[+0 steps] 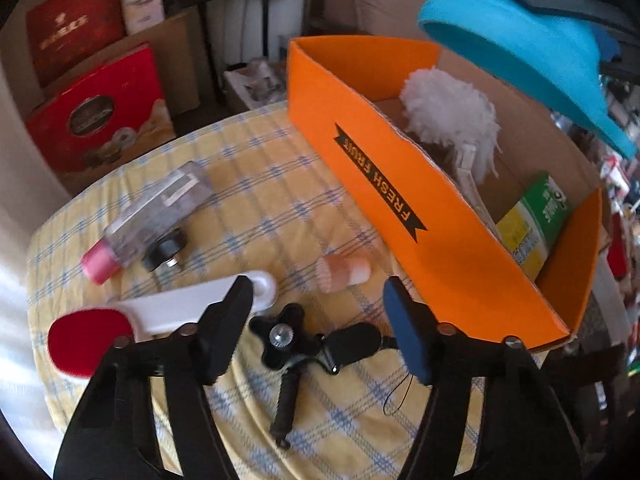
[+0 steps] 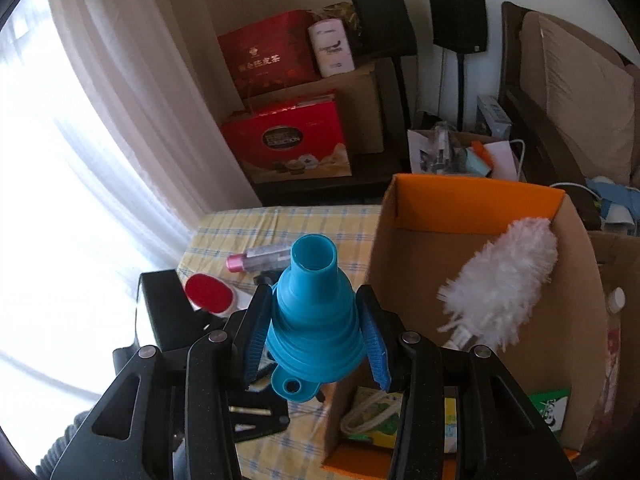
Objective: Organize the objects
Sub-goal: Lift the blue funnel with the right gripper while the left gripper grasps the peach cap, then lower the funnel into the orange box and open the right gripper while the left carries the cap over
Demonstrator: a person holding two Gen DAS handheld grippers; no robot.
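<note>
An orange cardboard box marked FRESH FRUIT stands on the yellow checked table, holding a white feather duster and a green-yellow packet. My right gripper is shut on a blue collapsible funnel, held in the air beside the box's left wall; the funnel also shows at the top right of the left wrist view. My left gripper is open and empty above a small black tripod mount. A white-handled red lint brush lies by its left finger.
A clear bottle with a pink cap, a black round cap and a small pinkish cup lie on the tablecloth. Red gift boxes, cartons and speakers stand behind the table. A curtained window is at left.
</note>
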